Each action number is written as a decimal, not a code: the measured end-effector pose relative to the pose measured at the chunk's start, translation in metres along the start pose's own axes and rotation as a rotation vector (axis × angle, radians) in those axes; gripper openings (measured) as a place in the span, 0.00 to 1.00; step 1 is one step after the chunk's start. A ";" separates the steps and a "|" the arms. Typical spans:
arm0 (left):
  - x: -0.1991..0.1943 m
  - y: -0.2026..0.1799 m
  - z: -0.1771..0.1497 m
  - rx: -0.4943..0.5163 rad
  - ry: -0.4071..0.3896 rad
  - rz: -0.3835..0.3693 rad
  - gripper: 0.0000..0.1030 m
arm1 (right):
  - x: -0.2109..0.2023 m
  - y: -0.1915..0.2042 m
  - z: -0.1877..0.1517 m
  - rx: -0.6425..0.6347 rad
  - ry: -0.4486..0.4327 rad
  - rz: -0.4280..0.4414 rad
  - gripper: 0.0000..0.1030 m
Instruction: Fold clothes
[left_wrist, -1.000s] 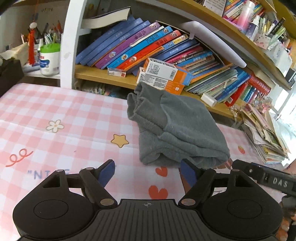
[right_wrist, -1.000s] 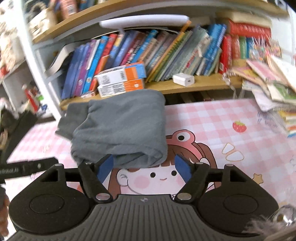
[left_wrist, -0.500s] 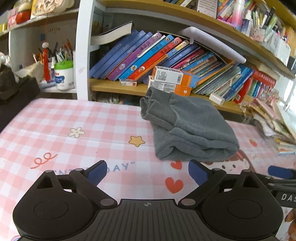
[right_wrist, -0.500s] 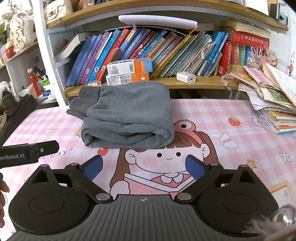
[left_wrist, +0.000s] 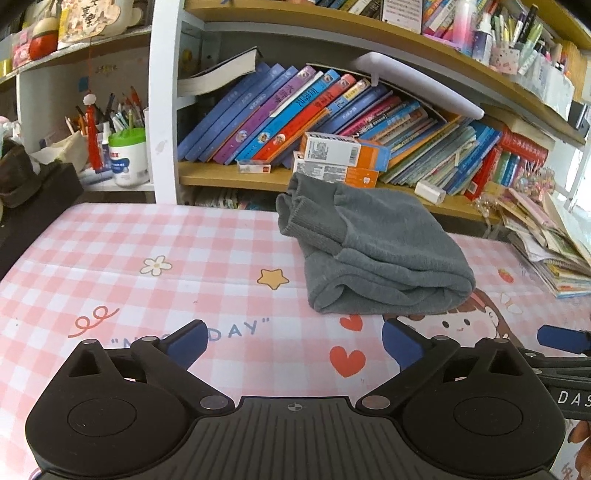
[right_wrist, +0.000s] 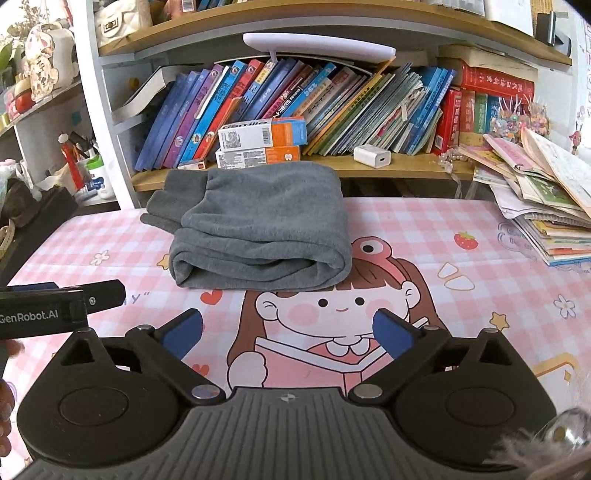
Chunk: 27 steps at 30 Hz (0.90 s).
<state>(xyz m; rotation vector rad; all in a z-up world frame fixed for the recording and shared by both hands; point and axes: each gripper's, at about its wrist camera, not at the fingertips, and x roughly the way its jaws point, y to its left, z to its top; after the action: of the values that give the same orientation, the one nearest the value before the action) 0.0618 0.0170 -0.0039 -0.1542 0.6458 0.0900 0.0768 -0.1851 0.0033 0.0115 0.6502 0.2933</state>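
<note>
We hold our left tool (left_wrist: 293, 341) wide open over the counter (left_wrist: 147, 240), gripping nothing. Our right tool (right_wrist: 287, 330) is equally wide and empty. The folded grey garment (right_wrist: 258, 230) lies ahead of both, apart from the fingers, just before the bookshelf (right_wrist: 369, 168).

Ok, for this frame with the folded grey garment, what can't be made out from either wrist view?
- Grey garment: its type; folded layers hide the shape in both views.
- Cloth under the garment: covered, both views.
- Right gripper in the left view: cut off by the edge.
- Box labels: too small to read.
</note>
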 end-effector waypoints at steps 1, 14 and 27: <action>0.000 0.000 0.000 -0.002 -0.001 0.001 0.99 | 0.000 0.000 0.000 0.000 0.002 0.000 0.97; -0.001 0.000 -0.001 0.005 -0.021 0.007 1.00 | 0.001 0.002 0.000 0.001 0.009 -0.002 0.97; 0.001 0.001 -0.001 0.003 -0.005 0.002 1.00 | 0.005 0.001 0.001 0.001 0.016 -0.002 0.97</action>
<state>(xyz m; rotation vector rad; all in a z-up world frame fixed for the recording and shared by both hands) 0.0621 0.0177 -0.0056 -0.1503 0.6415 0.0907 0.0809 -0.1826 0.0013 0.0098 0.6666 0.2917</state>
